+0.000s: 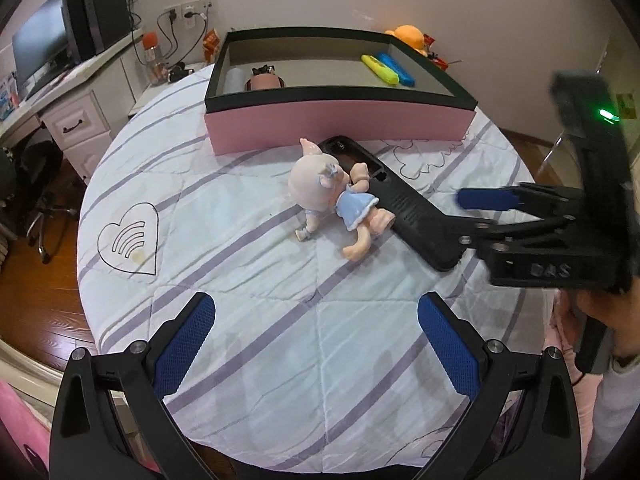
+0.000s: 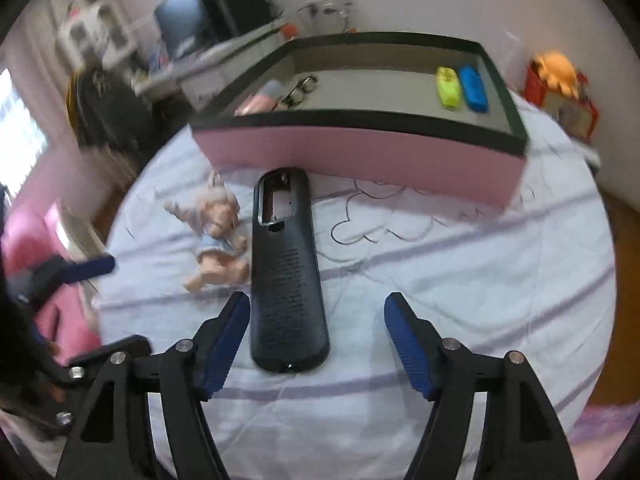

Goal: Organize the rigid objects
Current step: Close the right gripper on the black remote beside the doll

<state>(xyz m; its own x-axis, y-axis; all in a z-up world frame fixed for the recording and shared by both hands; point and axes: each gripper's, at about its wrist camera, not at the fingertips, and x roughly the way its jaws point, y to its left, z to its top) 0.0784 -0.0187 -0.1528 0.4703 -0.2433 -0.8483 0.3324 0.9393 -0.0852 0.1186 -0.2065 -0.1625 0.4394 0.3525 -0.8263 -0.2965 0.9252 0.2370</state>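
Observation:
A long black remote-shaped casing [image 2: 288,272] lies on the striped quilt, pointing at the pink box [image 2: 352,156]. My right gripper [image 2: 317,304] straddles its near end: the left pad sits close against its side, while a clear gap separates the right pad from it, so the gripper is open. A pig doll in a blue dress [image 1: 336,196] lies beside the casing [image 1: 400,200], its arm over it. My left gripper [image 1: 317,304] hovers open above bare quilt, nearer than the doll. From the left wrist view the right gripper [image 1: 460,216] enters from the right.
The pink box [image 1: 336,128] has a dark rim and holds a yellow marker [image 1: 380,69], a blue marker [image 1: 396,68], a pale bottle and a pink item at its left end. An orange plush [image 1: 406,36] sits behind it. A desk with a monitor [image 1: 40,52] stands left.

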